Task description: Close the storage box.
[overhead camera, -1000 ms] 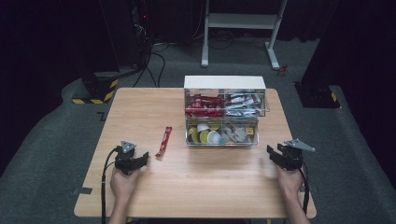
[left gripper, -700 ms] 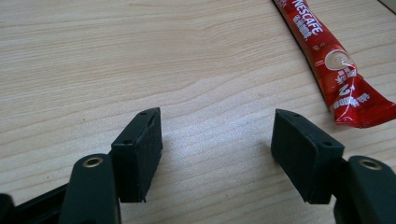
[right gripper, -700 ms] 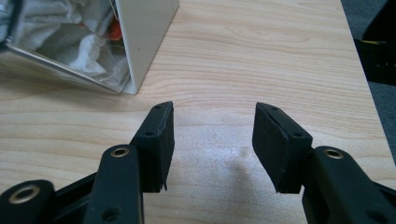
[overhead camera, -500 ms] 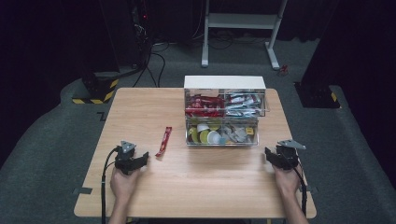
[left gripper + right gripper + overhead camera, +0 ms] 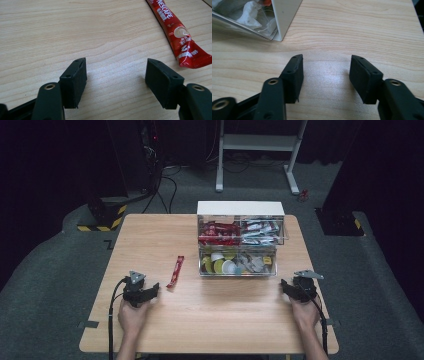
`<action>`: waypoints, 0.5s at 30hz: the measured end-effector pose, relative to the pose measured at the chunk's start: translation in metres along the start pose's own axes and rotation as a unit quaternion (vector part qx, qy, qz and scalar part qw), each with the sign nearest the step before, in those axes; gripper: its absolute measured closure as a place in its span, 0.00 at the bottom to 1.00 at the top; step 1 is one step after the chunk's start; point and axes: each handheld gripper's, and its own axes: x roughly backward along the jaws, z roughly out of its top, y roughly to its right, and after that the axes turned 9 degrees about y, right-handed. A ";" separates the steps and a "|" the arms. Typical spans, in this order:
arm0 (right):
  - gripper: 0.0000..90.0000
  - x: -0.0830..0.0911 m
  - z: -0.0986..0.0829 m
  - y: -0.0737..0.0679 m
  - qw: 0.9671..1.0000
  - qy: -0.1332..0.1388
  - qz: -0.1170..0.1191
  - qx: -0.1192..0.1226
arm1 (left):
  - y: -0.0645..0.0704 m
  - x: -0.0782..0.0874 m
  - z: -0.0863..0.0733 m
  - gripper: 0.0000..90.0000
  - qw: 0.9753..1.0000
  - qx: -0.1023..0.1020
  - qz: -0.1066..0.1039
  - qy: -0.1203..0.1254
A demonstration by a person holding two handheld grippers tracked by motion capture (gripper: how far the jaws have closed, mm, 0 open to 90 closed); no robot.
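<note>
Fingers (image 5: 75, 82) on your left gripper (image 5: 116, 86) are spread wide with nothing between them, low over the tabletop (image 5: 150, 240); the red Nescafe stick (image 5: 178, 35) lies flat at 1 o'clock, just beside them, not touching. Your right gripper (image 5: 325, 77) is also spread and holds nothing. The clear organizer box (image 5: 284, 17) sits at its 11 o'clock.
</note>
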 end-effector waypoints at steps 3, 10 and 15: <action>0.47 0.000 0.000 0.000 1.000 -0.001 0.000 0.001 | 0.000 0.000 0.000 0.38 1.000 0.001 0.000 0.001; 0.41 0.001 -0.001 0.000 1.000 -0.004 -0.007 -0.004 | 0.000 0.000 0.000 0.37 1.000 -0.001 0.001 0.001; 0.39 0.001 -0.001 0.000 1.000 -0.004 -0.003 0.000 | 0.000 0.000 0.000 0.38 1.000 0.000 0.001 0.002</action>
